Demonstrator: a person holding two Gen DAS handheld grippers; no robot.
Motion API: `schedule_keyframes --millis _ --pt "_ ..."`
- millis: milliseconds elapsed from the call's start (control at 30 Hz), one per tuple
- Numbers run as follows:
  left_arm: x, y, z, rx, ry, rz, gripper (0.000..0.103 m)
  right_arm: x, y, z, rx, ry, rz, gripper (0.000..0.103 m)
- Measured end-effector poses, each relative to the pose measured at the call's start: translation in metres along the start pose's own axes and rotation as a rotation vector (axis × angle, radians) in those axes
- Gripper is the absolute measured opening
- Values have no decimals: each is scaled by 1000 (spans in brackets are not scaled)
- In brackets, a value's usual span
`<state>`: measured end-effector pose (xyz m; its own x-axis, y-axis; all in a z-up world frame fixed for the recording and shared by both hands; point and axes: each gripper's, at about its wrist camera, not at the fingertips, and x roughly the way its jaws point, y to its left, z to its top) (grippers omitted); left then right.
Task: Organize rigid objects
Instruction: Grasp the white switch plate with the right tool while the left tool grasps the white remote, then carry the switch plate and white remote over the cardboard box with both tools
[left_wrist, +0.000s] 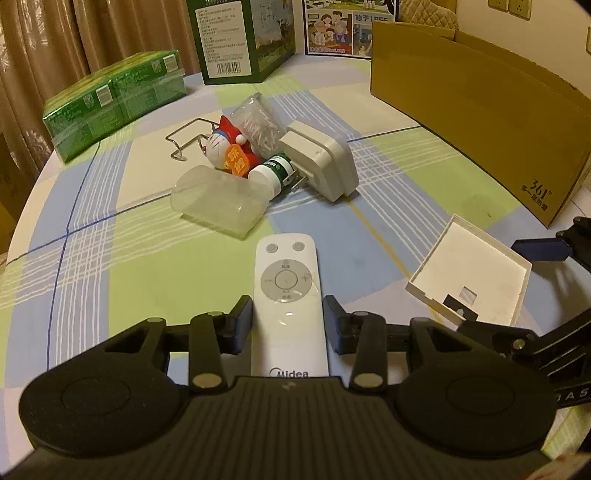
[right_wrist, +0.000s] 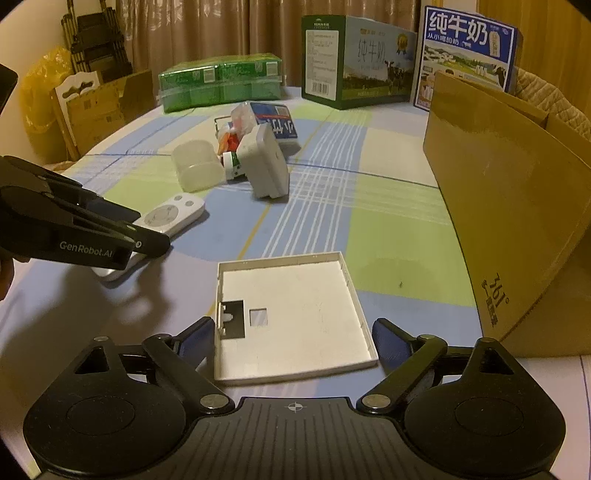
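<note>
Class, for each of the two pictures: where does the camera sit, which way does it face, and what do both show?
Left wrist: on the left gripper, looking forward and down; jaws shut on the white remote.
Right wrist: on the right gripper, looking forward and down; open jaws either side of the white square cover.
Shared: remote, cover, cardboard box, each other's gripper.

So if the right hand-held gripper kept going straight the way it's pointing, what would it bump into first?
Probably the white square tray. It already lies between the open fingers of the right hand-held gripper, straight ahead. Beyond it is bare tablecloth, then the grey plug adapter, though depth is hard to judge.
</note>
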<state>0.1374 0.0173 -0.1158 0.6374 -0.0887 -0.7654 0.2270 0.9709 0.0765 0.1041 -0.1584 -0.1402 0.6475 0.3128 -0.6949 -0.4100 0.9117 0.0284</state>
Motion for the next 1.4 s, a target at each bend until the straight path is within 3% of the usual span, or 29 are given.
schedule_keyframes --millis 233,467,767,1100,1267,1400 --pt "1 0 0 -20 -6 4 35 8 -1 5 -8 -23 4 91" --pt "-1 0 0 -40 -2 -4 35 7 -1 8 -2 -13 -1 85" --pt "-11 -17 -2 -32 3 12 35 -27 -11 9 44 -43 -18 86" --pt "-43 -35 2 -92 -20 -1 35 -66 -22 7 90 -82 -48 86" --pt "-71 -44 23 -102 -62 -11 35 -97 -25 16 104 -152 -61 86" --pt "-93 -61 52 -97 -120 -50 35 -133 -33 32 75 -259 -99 86"
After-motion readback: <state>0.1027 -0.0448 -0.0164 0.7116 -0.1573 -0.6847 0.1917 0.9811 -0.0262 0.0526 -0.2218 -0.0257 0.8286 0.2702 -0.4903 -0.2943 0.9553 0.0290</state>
